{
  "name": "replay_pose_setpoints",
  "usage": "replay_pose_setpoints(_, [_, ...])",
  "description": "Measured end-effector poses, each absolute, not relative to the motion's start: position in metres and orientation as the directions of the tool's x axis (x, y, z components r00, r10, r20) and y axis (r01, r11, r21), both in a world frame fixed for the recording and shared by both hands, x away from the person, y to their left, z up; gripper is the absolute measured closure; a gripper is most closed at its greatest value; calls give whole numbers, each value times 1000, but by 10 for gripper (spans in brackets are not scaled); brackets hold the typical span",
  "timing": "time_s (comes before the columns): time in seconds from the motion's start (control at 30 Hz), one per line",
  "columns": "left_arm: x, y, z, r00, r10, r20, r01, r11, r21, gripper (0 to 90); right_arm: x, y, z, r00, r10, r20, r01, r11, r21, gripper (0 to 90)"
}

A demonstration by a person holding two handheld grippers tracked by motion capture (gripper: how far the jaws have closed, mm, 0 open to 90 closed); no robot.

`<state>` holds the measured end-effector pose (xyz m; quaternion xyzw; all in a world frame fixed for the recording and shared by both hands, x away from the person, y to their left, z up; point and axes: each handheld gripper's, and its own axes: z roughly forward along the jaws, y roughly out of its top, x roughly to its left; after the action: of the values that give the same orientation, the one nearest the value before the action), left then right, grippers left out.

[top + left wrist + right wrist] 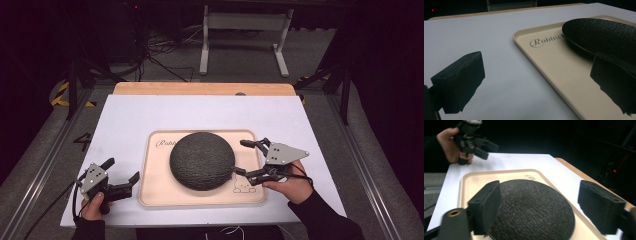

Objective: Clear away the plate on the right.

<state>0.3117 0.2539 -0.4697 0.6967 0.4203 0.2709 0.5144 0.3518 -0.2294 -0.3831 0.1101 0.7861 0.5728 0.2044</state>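
Observation:
A dark grey, rough-textured round dome point(202, 160) lies rim down on a beige tray point(155, 175) printed with "Rabbit". My right gripper point(241, 157) is open at the dome's right side, one jaw on either side of its edge. In the right gripper view the dome point(534, 207) sits between those wide-apart jaws point(541, 205), over the tray point(474, 180). My left gripper point(122, 170) is open just left of the tray and holds nothing. The left gripper view has the tray's corner point(554, 65) and the dome point(604, 32) beyond its jaws point(537, 72).
The tray rests on a white board point(150, 115) that covers a wooden table point(200, 88). Beyond the table, a white metal stand point(245, 40) and cables point(160, 50) are on the floor. The left hand and its gripper point(474, 142) appear far off in the right gripper view.

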Motion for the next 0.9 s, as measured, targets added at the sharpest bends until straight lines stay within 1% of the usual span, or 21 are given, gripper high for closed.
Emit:
replay_pose_setpoints(0.1, [312, 254, -470, 500, 864, -56, 308, -117, 944, 4, 354, -242, -381, -874, 450, -182, -45, 299, 953, 130])
replay_pose_setpoints(0.13, [312, 254, -470, 500, 864, -56, 308, -117, 944, 4, 354, -242, -381, -874, 450, -182, -45, 299, 953, 130])
replay_pose_setpoints(0.17, [312, 254, -470, 500, 864, -56, 308, -117, 944, 5, 355, -251, -381, -864, 480, -152, -11, 284, 959, 127])
replay_pose_setpoints(0.43, [312, 254, -470, 501, 863, -55, 306, -118, 945, 4, 361, -280, -382, -834, 544, -98, 37, 231, 972, 90])
replay_pose_setpoints(0.77, [311, 254, -470, 505, 861, -57, 307, -118, 944, 4, 366, -309, -389, -786, 615, -63, 78, 201, 977, 67])
replay_pose_setpoints(0.9, [311, 254, -470, 506, 861, -55, 303, -117, 946, 5, 369, -322, -399, -755, 654, -48, 109, 197, 974, 56])
